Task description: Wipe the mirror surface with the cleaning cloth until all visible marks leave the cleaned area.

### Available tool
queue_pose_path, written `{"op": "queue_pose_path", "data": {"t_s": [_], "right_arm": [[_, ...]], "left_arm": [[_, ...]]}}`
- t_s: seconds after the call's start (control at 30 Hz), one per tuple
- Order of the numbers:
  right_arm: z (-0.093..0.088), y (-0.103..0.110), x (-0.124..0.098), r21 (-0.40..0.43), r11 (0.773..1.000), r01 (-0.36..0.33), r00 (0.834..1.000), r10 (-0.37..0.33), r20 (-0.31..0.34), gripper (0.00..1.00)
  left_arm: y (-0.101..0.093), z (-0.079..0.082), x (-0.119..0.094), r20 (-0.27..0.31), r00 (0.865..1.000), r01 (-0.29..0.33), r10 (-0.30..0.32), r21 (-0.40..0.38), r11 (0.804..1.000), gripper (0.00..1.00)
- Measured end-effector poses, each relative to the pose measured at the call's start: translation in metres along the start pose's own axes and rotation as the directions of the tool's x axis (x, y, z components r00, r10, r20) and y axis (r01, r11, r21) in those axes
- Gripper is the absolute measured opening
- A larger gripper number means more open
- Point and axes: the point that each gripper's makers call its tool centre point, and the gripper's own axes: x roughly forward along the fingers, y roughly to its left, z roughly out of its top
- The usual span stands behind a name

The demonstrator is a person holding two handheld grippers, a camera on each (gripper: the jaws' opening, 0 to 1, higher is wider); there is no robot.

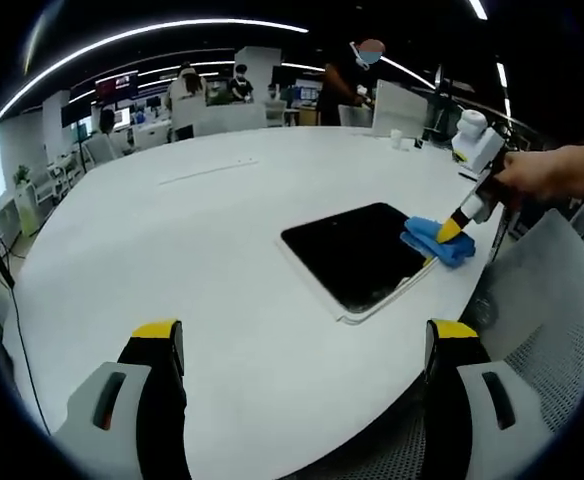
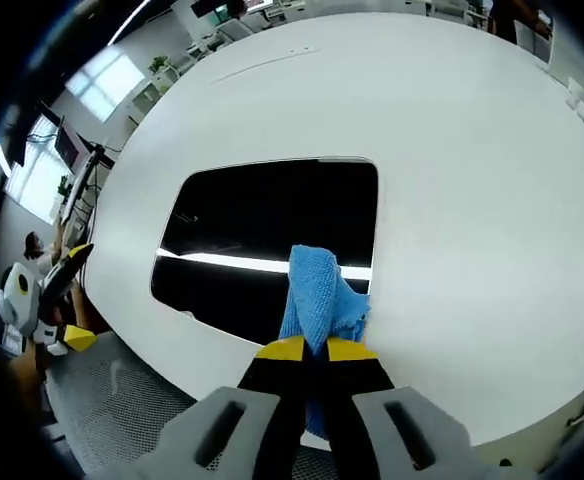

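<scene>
A flat, dark mirror [image 1: 357, 252] in a white frame lies on the round white table [image 1: 202, 230], near its right edge. A blue cleaning cloth [image 1: 439, 240] rests on the mirror's right corner. My right gripper [image 1: 450, 231] presses down on it, shut on the cloth, with a hand holding it from the right. In the right gripper view the cloth [image 2: 318, 295] sticks up from the shut yellow-tipped jaws [image 2: 307, 349] onto the mirror [image 2: 262, 235], which reflects a ceiling light. My left gripper [image 1: 302, 345] hovers open over bare table in front of the mirror.
A grey mesh chair [image 1: 547, 300] stands at the table's right edge. Small white items [image 1: 402, 140] sit at the far side of the table. People and desks fill the office behind. The other gripper [image 2: 47, 290] shows at the left of the right gripper view.
</scene>
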Motion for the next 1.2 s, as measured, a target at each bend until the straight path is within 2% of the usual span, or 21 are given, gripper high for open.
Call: {"op": "queue_pose_path", "data": {"t_s": [0.07,0.13,0.47,1.1,1.17,1.2], "right_arm": [[0.0,-0.002,0.0,0.006,1.0,-0.002,1.0,0.002,0.001,0.0],[0.0,-0.002,0.0,0.015,1.0,-0.001,1.0,0.001,-0.002,0.0],[0.002,-0.002,0.001,-0.012,1.0,0.005,1.0,-0.005,-0.008,0.0],[0.068,-0.015,0.018,-0.029,0.999,0.031,0.999,-0.031,0.012,0.0],[0.075,-0.017,0.021,-0.026,0.999,0.032,0.999,-0.032,0.014,0.0],[0.078,-0.018,0.021,-0.025,0.999,0.033,0.999,-0.032,0.018,0.0]], "left_arm": [[-0.001,0.001,0.0,0.005,1.0,0.005,-0.004,-0.005,1.0,0.99],[-0.003,0.006,0.0,0.034,0.999,0.021,-0.02,-0.019,1.0,0.99],[-0.004,0.005,0.0,0.028,0.999,0.02,-0.019,-0.027,0.999,0.99],[0.003,0.004,-0.001,0.037,0.999,0.001,0.001,-0.038,0.999,0.99],[0.007,0.005,-0.003,0.038,0.999,-0.027,0.028,-0.042,0.999,0.99],[0.01,0.011,-0.004,0.063,0.997,-0.041,0.042,-0.021,0.999,0.99]]}}
